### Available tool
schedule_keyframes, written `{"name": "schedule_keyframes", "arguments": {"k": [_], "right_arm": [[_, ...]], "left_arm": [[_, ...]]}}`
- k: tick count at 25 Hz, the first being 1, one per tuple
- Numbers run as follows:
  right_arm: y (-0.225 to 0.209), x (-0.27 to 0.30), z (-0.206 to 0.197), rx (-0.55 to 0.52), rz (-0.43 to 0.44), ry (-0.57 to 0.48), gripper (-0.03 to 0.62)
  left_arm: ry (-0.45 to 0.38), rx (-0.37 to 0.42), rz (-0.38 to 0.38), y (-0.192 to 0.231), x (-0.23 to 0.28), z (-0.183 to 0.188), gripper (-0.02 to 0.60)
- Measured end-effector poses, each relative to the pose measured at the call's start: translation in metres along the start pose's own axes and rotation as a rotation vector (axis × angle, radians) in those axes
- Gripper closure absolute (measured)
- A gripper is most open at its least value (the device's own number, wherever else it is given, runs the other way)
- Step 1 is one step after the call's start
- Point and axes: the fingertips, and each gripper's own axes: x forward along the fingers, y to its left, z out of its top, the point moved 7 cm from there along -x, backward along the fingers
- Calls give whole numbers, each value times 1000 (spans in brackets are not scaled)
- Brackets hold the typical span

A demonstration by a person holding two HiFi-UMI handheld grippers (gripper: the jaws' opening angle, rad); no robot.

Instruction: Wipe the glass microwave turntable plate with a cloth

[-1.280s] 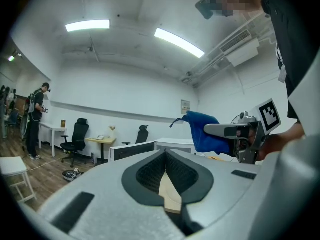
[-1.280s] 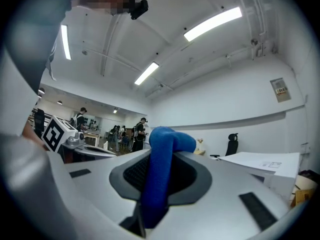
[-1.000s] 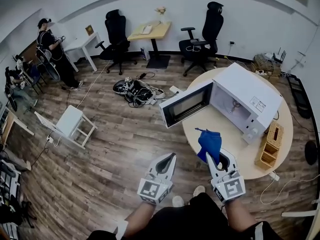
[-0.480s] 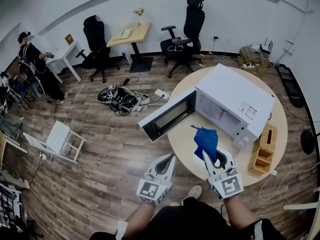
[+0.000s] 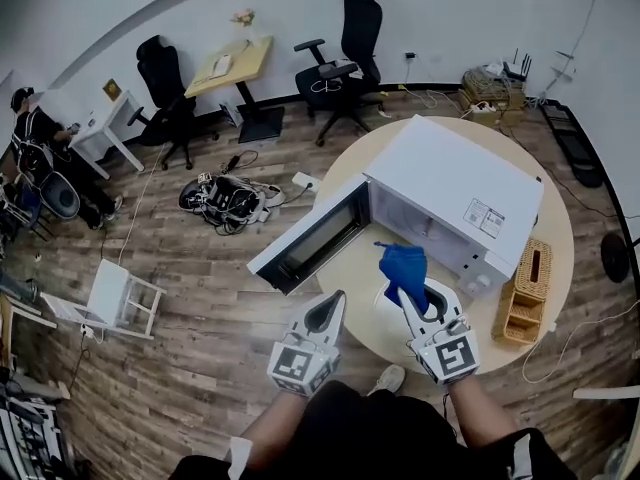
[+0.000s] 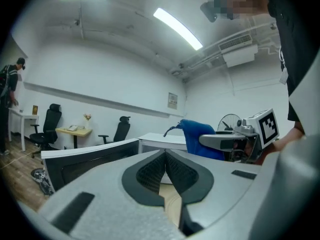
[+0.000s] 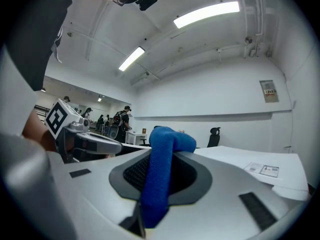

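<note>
You have closed in on the counter (image 5: pixel 352 273) over the last second: the microwave (image 5: pixel 455 183) has slid from the right of the head view toward its middle, and both of your tools now reach over the counter's near edge. Your right hand-held gripper (image 5: pixel 408 296) is clamped on the blue cloth (image 5: pixel 405 266), which bunches up out of its jaws and hangs just in front of the microwave's open mouth. The right gripper view shows the cloth pinched between the pads, with a fold draped over the top. Your left hand-held gripper (image 5: pixel 335 300) has its jaws pressed together on nothing and sits beside the microwave's swung-out door (image 5: pixel 310 238). The glass turntable plate (image 5: pixel 383 320) looks to be the pale disc lying flat on the counter just in front of the microwave and below the cloth, though its outline is faint. So the preparation seems done: the door is open, the plate appears to be out, and the cloth is in hand. The wiping itself is all ahead of you, since the cloth is not yet on the glass.
</note>
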Motion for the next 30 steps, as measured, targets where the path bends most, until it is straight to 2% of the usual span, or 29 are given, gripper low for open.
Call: {"name": "schedule_keyframes", "arguments": {"k": [7, 12, 15, 19, 23, 30], "right_arm": [[-13, 11, -23, 66, -103, 50, 516], [-14, 20, -41, 89, -187, 60, 517], [-11, 28, -56, 81, -216, 129, 517], [-7, 40, -87, 95, -240, 244, 519], [-6, 50, -123, 103, -239, 365, 519], [-2, 68, -185, 118, -187, 540, 520]], "left_arm": [[21, -9, -76, 20, 37, -3, 577], [55, 6, -181, 33, 57, -10, 577], [72, 23, -242, 39, 66, -12, 577], [92, 20, -283, 49, 74, -19, 577], [121, 7, -297, 58, 78, -30, 577], [171, -14, -292, 70, 85, -46, 577]]}}
